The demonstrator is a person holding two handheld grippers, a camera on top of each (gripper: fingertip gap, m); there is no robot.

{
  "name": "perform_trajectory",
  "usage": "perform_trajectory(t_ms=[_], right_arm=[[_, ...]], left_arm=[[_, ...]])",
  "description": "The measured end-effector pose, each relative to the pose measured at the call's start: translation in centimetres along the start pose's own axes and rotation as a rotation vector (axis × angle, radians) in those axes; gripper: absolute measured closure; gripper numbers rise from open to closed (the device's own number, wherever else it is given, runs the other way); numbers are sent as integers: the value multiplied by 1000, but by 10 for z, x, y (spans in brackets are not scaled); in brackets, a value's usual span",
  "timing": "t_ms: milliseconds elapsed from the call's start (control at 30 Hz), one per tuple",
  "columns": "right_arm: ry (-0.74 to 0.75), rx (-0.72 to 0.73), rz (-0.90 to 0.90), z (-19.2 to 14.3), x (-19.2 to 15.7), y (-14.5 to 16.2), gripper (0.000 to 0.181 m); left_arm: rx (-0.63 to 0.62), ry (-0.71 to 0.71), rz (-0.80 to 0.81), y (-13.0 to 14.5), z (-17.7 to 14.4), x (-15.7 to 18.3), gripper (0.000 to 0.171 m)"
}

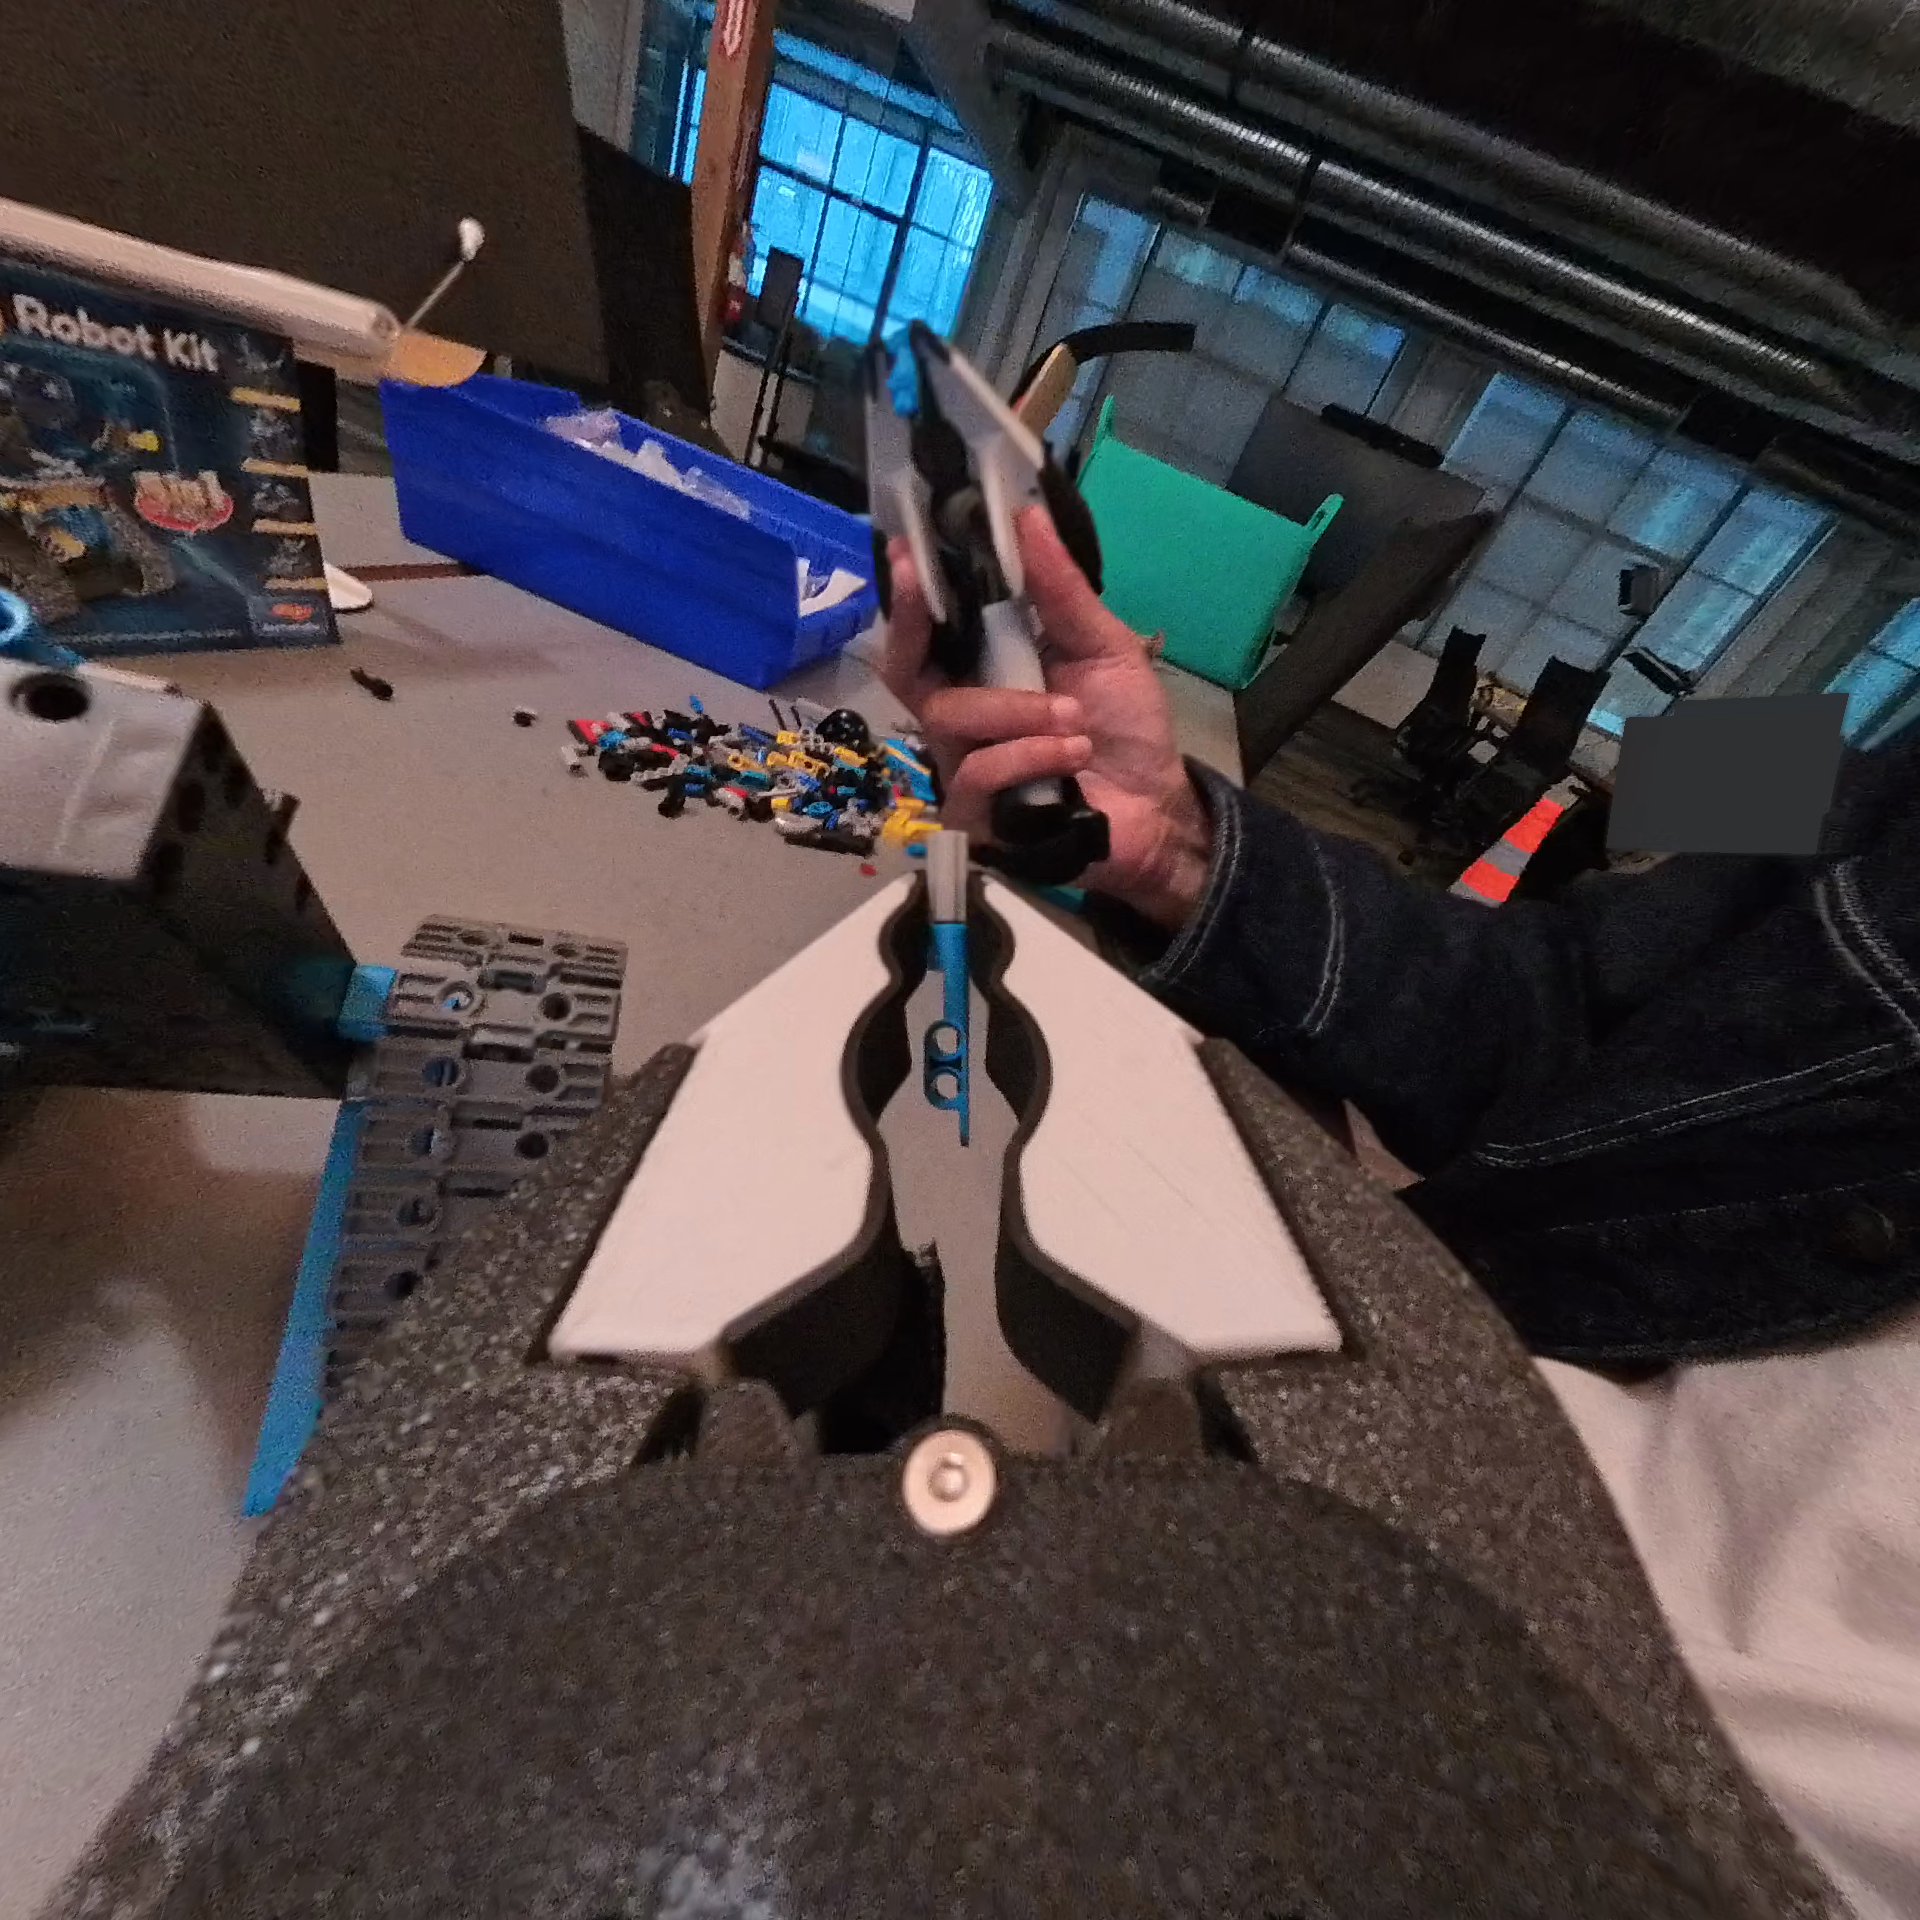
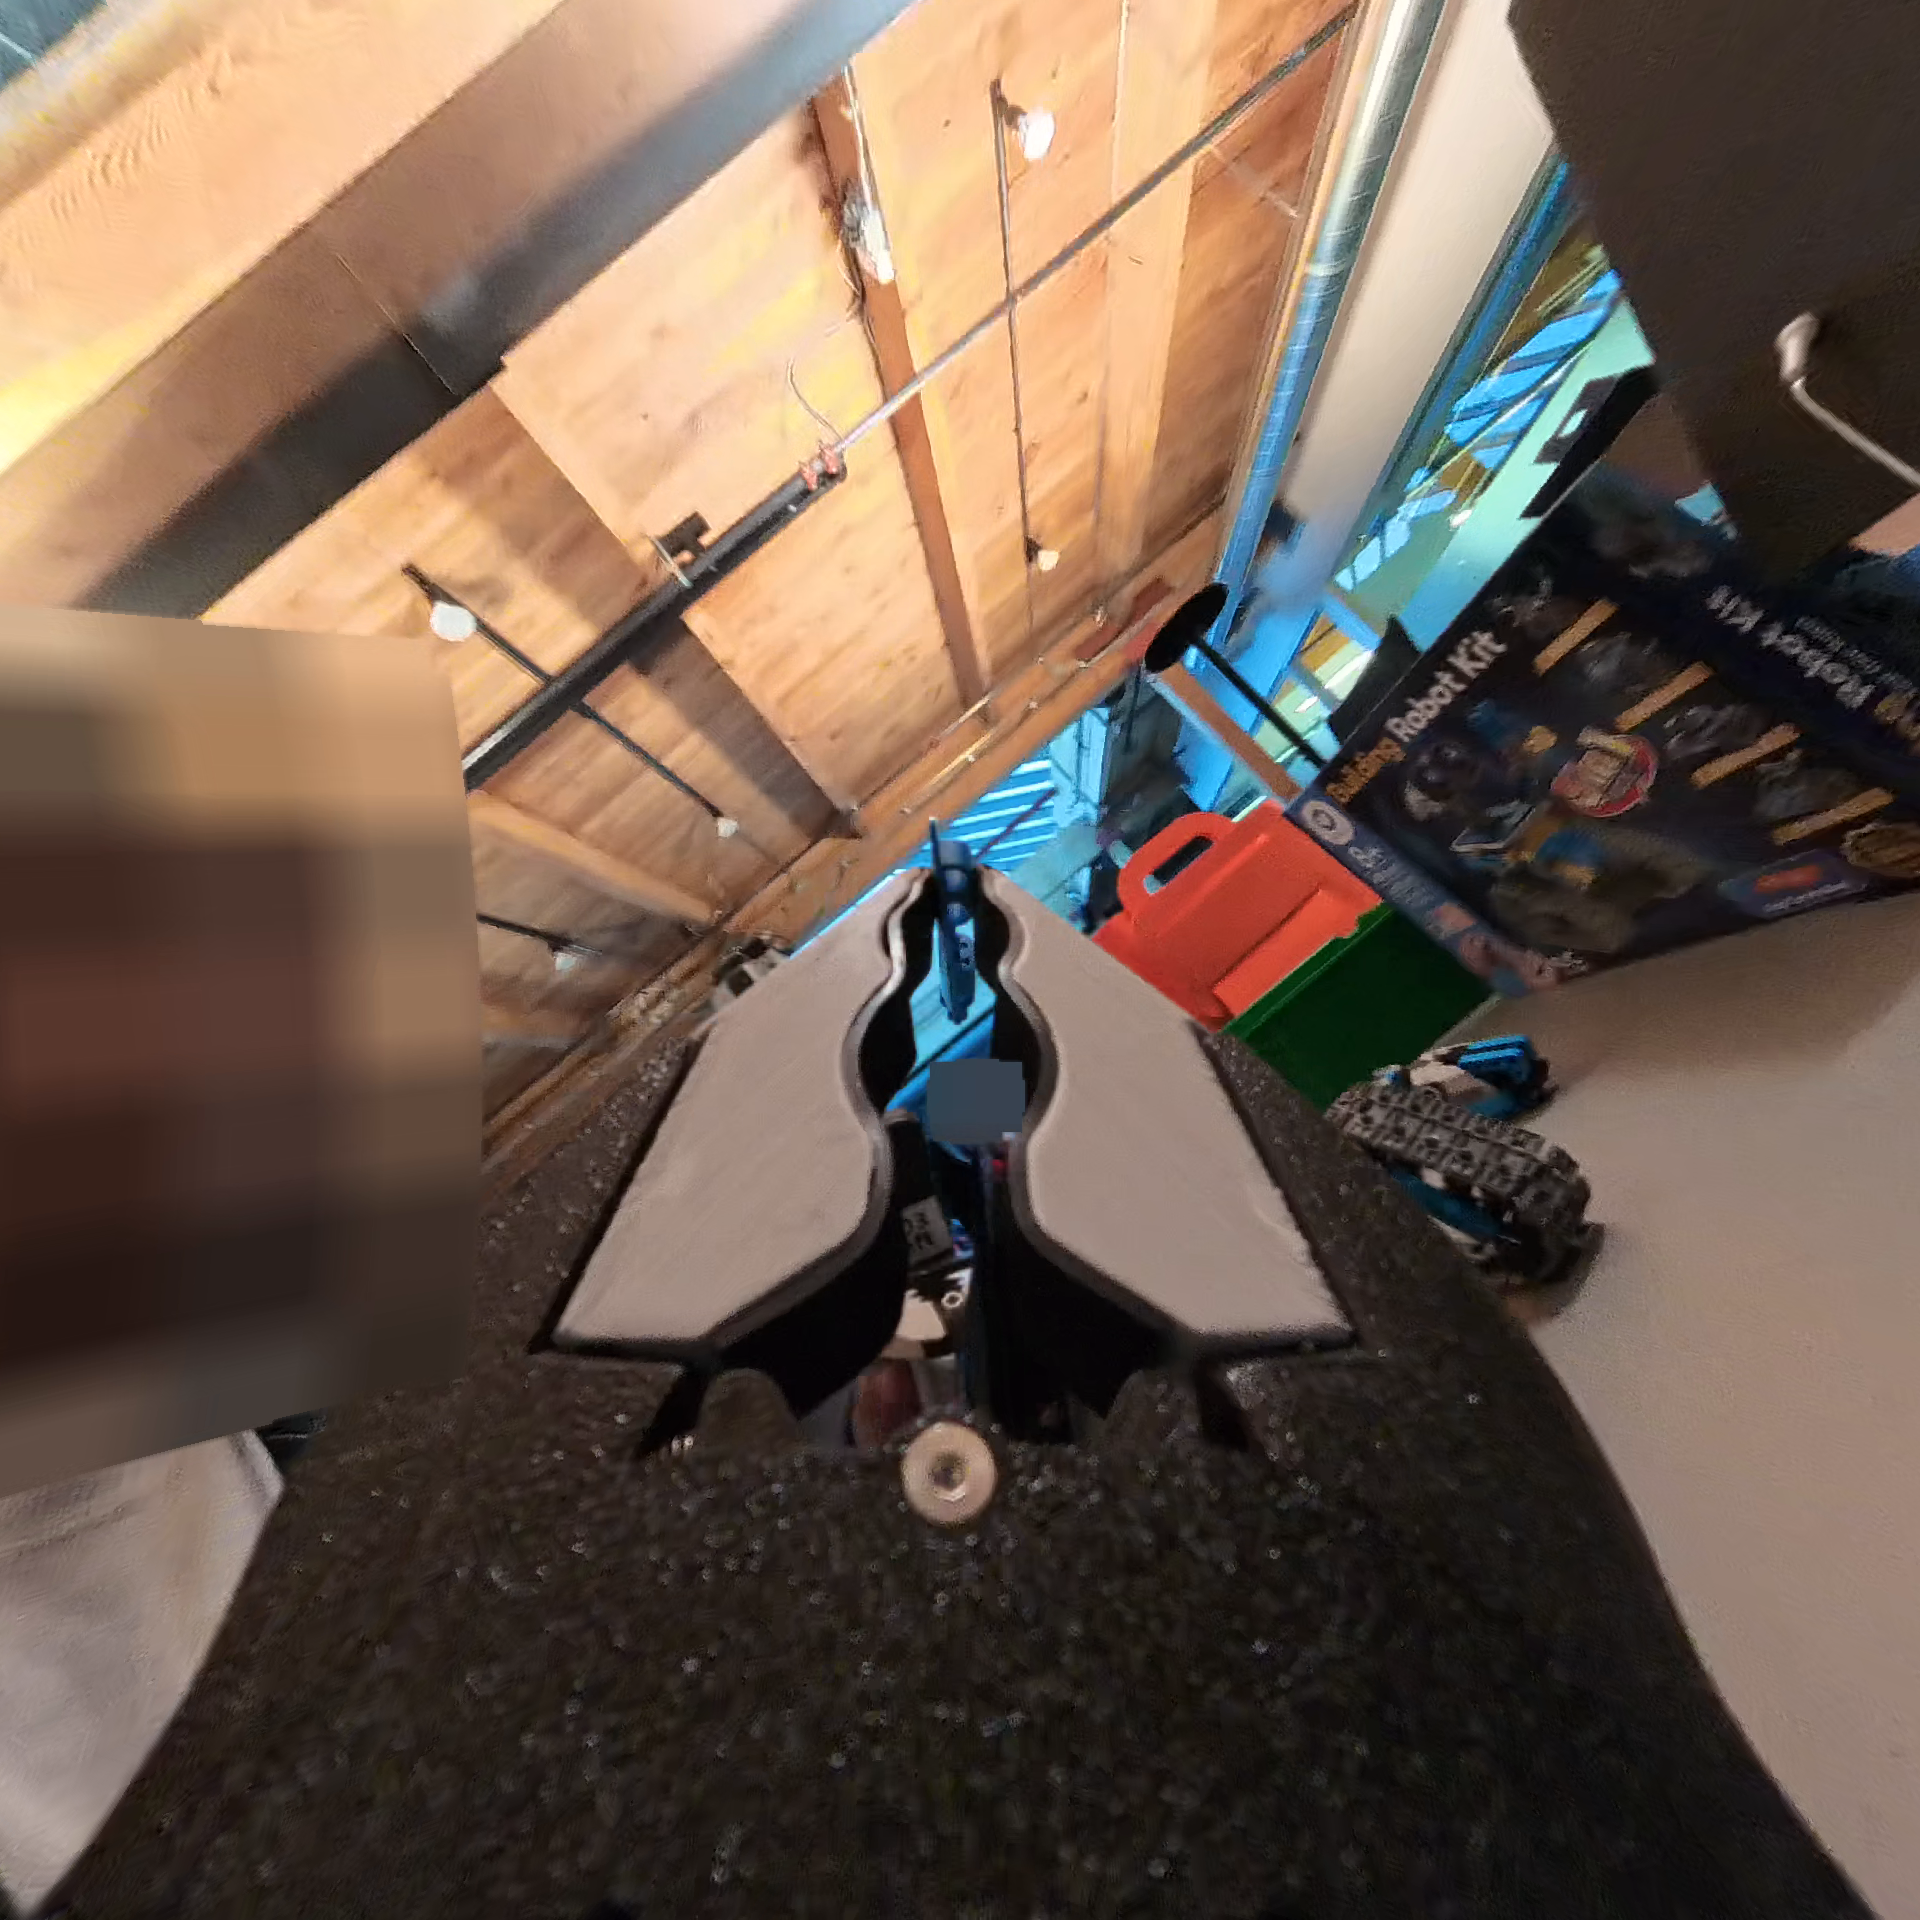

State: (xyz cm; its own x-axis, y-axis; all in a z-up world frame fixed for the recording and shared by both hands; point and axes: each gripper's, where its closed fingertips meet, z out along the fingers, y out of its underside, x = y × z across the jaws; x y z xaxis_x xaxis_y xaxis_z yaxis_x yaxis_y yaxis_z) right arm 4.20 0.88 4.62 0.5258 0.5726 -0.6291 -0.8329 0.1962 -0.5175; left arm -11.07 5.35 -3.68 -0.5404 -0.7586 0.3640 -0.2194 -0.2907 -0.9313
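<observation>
My left gripper (image 1: 948, 894) is shut on a slim blue building piece with holes (image 1: 948, 1023); a grey pin (image 1: 945, 871) sticks out past its tips. It hovers above the grey table (image 1: 436, 769), near a pile of small coloured building parts (image 1: 748, 769). My right gripper (image 2: 951, 888) is shut on a small blue building piece (image 2: 954, 935) and points up at the wooden ceiling. In the left wrist view a hand (image 1: 1049, 727) holds that right gripper (image 1: 904, 379) upright above the pile, blue piece at its tips.
A tracked grey and blue model (image 1: 457, 1101) lies at the left and shows in the right wrist view (image 2: 1475, 1164). A blue bin (image 1: 623, 530), a kit box (image 1: 145, 468), a green bin (image 1: 1184, 551), and red (image 2: 1226, 914) and dark green bins (image 2: 1361, 997) stand around.
</observation>
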Motion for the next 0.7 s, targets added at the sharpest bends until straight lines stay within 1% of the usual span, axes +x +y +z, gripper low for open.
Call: perform_trajectory(t_ms=[33, 100, 133, 200, 267, 333, 367, 433, 533, 600, 633, 667, 700], right_arm=[[13, 3, -2, -1, 3, 2, 177], [-8, -10, 82, 4, 9, 8, 177], [-11, -9, 97, 5, 11, 10, 177], [-27, -36, 122, 9, 10, 16, 177], [-9, -94, 114, 14, 11, 31, 177], [-34, -168, 120, 21, 5, 48, 176], [-37, -219, 119, 24, 3, 59, 178], [7, -329, 65, 29, 6, 83, 175], [80, -458, -30, 33, 14, 111, 176], [109, -512, -64, 33, 17, 123, 176], [105, -522, -62, 34, 16, 126, 176], [109, -530, -66, 34, 16, 128, 176], [112, -540, -72, 34, 16, 130, 176]], left_arm=[[-14, -5, -14, 3, 1, -2, 166], [-23, -40, -19, 4, 2, -9, 166], [-42, -90, -3, 7, 2, -17, 166], [-121, -177, 80, 19, 3, -28, 166], [-195, -199, 211, 31, 7, -23, 166], [-246, -212, 316, 39, 12, -19, 165], [-258, -219, 339, 41, 13, -19, 165], [-311, -251, 352, 50, 13, -25, 166], [-508, -205, 342, 88, 17, -25, 165], [-577, -202, 385, 100, 19, -24, 165], [-601, -200, 391, 104, 20, -24, 158], [-599, -208, 385, 104, 20, -25, 147], [-561, -210, 359, 97, 20, -25, 139]])
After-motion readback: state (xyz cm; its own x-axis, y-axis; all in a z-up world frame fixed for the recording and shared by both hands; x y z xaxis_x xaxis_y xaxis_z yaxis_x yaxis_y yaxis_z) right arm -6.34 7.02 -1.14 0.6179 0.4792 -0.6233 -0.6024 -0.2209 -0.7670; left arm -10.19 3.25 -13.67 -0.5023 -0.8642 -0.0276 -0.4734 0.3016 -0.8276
